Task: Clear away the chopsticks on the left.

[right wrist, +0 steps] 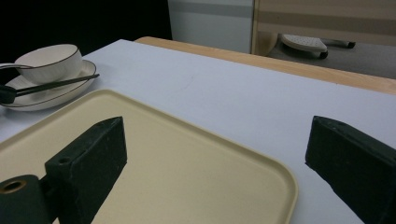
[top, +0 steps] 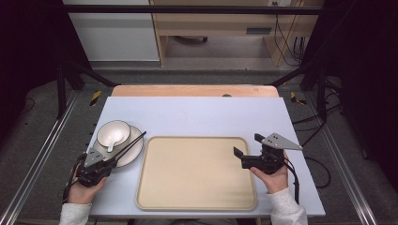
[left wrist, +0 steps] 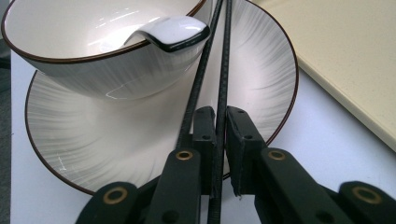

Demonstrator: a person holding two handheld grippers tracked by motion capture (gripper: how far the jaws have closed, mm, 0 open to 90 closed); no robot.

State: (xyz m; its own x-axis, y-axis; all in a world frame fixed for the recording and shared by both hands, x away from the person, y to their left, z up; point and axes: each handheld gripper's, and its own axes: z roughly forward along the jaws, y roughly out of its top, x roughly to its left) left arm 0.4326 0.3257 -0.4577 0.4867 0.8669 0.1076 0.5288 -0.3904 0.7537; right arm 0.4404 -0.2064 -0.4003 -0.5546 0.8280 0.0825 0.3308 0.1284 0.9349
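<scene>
The left gripper (top: 114,158) has its jaws clenched on a pair of black chopsticks (left wrist: 219,79) lying across the plate (top: 133,151) beside the bowl (top: 114,131) at the table's left, seemingly to lift them, while the right gripper (top: 245,149) waits with jaws released over the beige tray (top: 196,190).

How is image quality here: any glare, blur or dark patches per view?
High view: evenly lit table, black side margins. Left gripper view: glare streaks in the bowl and on the spoon, chopsticks sharp. Right gripper view: near jaws soft, upper left background dark.
</scene>
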